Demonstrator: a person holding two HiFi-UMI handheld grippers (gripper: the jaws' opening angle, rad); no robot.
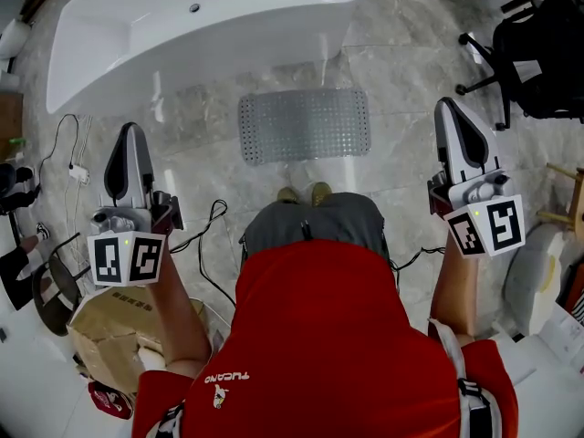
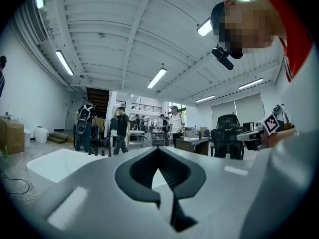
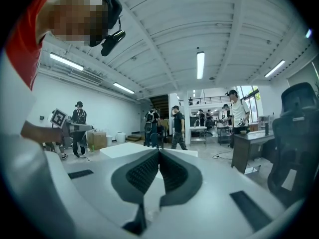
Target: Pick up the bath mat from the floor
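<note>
Beside the white bathtub [image 1: 182,35], on the marble floor [image 1: 401,53], the grey bath mat [image 1: 304,126] was laid flat, its long axis across the view and parallel to the tub. It was located ahead of and below both grippers, between them. The left gripper [image 1: 130,130] and right gripper [image 1: 445,106] were held closed and empty, and the right was judged marginally nearer. The shirt lettering [image 1: 233,377] was seen upside down and could not be reliably read.
</note>
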